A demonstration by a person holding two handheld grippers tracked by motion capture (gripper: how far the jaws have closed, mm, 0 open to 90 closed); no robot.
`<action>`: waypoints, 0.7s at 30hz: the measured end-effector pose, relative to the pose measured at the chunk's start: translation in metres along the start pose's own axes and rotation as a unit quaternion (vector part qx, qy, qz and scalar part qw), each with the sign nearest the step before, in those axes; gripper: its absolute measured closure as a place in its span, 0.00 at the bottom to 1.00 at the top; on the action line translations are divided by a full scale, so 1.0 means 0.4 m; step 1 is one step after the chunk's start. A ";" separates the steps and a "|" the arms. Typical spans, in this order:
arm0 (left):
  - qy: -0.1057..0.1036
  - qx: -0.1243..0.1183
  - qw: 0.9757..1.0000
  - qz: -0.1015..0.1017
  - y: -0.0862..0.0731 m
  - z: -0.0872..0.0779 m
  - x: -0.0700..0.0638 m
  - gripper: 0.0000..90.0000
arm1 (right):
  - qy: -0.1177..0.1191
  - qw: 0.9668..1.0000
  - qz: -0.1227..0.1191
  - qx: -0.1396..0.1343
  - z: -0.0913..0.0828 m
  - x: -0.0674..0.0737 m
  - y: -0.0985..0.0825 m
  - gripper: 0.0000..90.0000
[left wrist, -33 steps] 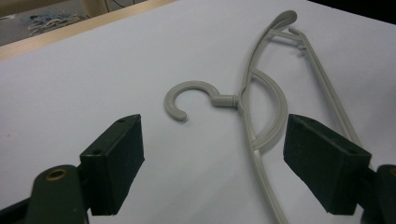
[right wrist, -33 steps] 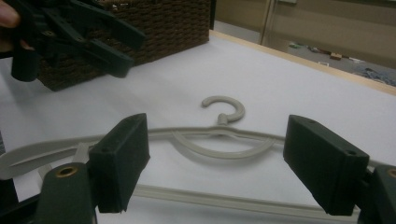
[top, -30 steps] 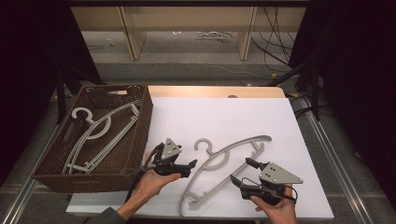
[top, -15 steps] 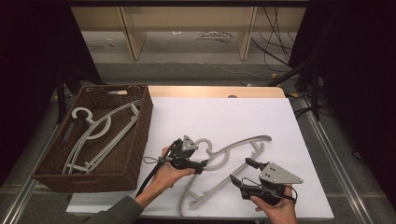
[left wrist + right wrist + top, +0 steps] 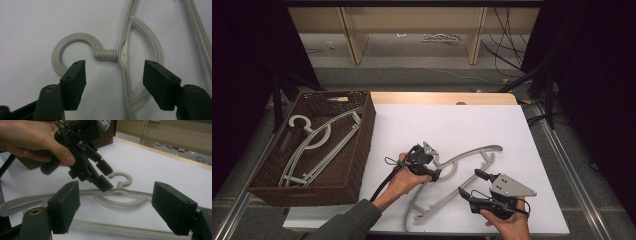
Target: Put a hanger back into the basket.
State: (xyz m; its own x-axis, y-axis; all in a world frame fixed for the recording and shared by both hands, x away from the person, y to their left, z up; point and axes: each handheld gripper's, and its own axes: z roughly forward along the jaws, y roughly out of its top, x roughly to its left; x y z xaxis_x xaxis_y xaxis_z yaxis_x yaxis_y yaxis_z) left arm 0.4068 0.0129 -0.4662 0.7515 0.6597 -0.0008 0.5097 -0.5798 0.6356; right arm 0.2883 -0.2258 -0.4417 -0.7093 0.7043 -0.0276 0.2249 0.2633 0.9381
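Showing no writing: plain hanger (image 5: 125, 52)

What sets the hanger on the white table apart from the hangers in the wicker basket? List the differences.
The hanger on the table lies alone, flat on the white table top; the hangers in the basket lie stacked inside the brown wicker basket.
The left gripper hangs over the table hanger's neck, jaws open astride it and just closing; no gripper is near the basket hangers.
Both are pale grey plastic with round hooks.
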 end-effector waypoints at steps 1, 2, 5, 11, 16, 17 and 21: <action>0.004 -0.004 1.000 -0.002 0.001 0.006 -0.002 0.40 | 0.000 1.000 0.000 0.000 0.001 0.000 0.000 0.26; 0.001 -0.001 1.000 -0.002 0.003 0.009 -0.004 0.42 | 0.000 1.000 -0.001 0.001 0.001 0.000 0.000 0.26; 0.006 0.007 1.000 0.012 0.011 0.018 -0.010 0.45 | 0.001 1.000 0.001 0.001 0.000 0.002 0.001 0.26; 0.001 0.028 1.000 0.009 0.018 0.036 -0.012 0.55 | 0.000 1.000 -0.001 -0.007 0.001 0.001 0.002 0.26; 0.004 0.047 0.999 0.024 0.029 0.045 -0.009 0.62 | 0.001 1.000 -0.001 -0.007 0.001 0.001 0.002 0.26; 0.004 0.038 0.999 0.024 0.029 0.048 -0.010 0.64 | 0.000 1.000 -0.002 -0.006 0.001 0.001 0.002 0.26; 0.006 0.049 0.998 0.032 0.032 0.048 -0.012 0.67 | 0.000 1.000 -0.004 -0.004 0.001 0.001 0.002 0.26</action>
State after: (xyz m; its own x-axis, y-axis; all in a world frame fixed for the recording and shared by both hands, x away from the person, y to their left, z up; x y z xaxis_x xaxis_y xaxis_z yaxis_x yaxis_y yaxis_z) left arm 0.4178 -0.0069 -0.4728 0.7798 0.6243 0.0468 0.4994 -0.6654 0.5548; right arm 0.2884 -0.2249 -0.4411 -0.7115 0.7018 -0.0358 0.2139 0.2649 0.9403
